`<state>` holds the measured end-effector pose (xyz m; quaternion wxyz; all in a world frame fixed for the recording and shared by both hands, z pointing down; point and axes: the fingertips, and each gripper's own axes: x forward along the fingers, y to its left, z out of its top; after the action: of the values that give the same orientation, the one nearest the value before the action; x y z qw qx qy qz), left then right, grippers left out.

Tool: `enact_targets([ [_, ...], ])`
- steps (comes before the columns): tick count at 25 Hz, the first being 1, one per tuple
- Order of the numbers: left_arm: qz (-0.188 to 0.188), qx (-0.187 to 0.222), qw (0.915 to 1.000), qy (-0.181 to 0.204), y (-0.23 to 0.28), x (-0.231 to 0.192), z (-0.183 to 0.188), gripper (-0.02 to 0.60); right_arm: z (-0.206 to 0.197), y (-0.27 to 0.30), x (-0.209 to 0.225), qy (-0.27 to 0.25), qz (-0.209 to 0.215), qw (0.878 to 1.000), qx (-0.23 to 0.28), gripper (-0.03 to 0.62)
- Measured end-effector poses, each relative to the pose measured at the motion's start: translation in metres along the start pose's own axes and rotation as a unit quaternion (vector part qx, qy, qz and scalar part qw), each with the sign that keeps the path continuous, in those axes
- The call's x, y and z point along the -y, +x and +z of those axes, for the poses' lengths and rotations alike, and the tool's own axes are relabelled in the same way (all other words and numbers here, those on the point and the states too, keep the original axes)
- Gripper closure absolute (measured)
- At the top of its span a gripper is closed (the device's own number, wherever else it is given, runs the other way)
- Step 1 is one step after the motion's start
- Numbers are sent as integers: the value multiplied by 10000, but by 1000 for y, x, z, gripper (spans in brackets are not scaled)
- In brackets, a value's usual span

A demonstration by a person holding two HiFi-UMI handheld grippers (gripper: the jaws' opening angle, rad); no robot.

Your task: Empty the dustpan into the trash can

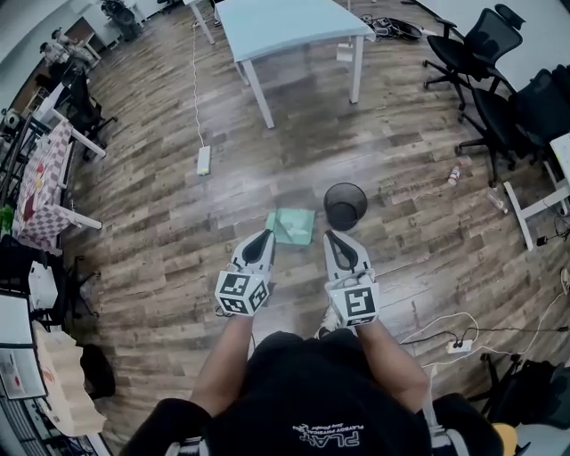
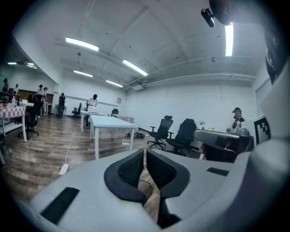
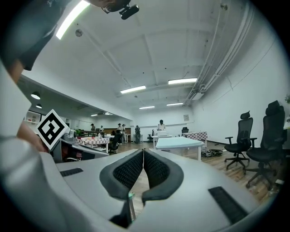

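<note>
A green dustpan [image 1: 291, 226] lies on the wooden floor, and a black mesh trash can [image 1: 346, 205] stands upright just to its right. My left gripper [image 1: 266, 235] hangs above the floor at the dustpan's left edge. Its jaws are shut with nothing between them [image 2: 145, 152]. My right gripper [image 1: 330, 235] hovers just in front of the trash can, right of the dustpan, and is also shut and empty [image 3: 143, 152]. Both grippers point forward, roughly level. Neither gripper view shows the dustpan or the can clearly.
A light blue table [image 1: 294, 27] stands ahead, with a white power strip [image 1: 204, 160] and its cable on the floor to the left. Black office chairs [image 1: 485, 53] stand at the right, with a bottle [image 1: 454, 174] on the floor nearby. A checkered table [image 1: 40, 183] is far left. Another power strip [image 1: 459, 346] lies right.
</note>
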<state>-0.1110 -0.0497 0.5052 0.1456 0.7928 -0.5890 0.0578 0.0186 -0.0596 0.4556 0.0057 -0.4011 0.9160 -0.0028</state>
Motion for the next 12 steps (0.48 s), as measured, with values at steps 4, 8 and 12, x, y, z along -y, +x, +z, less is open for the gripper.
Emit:
enact_targets([
  [4, 84, -152, 9998, 102, 15, -6, 2, 557, -7, 20, 11, 139, 84, 9999, 0, 569],
  [8, 170, -230, 9996, 0, 28, -22, -1, 557, -20, 41, 12, 259, 349, 9989, -194, 569],
  [12, 186, -312, 9993, -90, 45, -44, -9, 557, -27, 66, 13, 167, 389, 9986, -312, 569],
])
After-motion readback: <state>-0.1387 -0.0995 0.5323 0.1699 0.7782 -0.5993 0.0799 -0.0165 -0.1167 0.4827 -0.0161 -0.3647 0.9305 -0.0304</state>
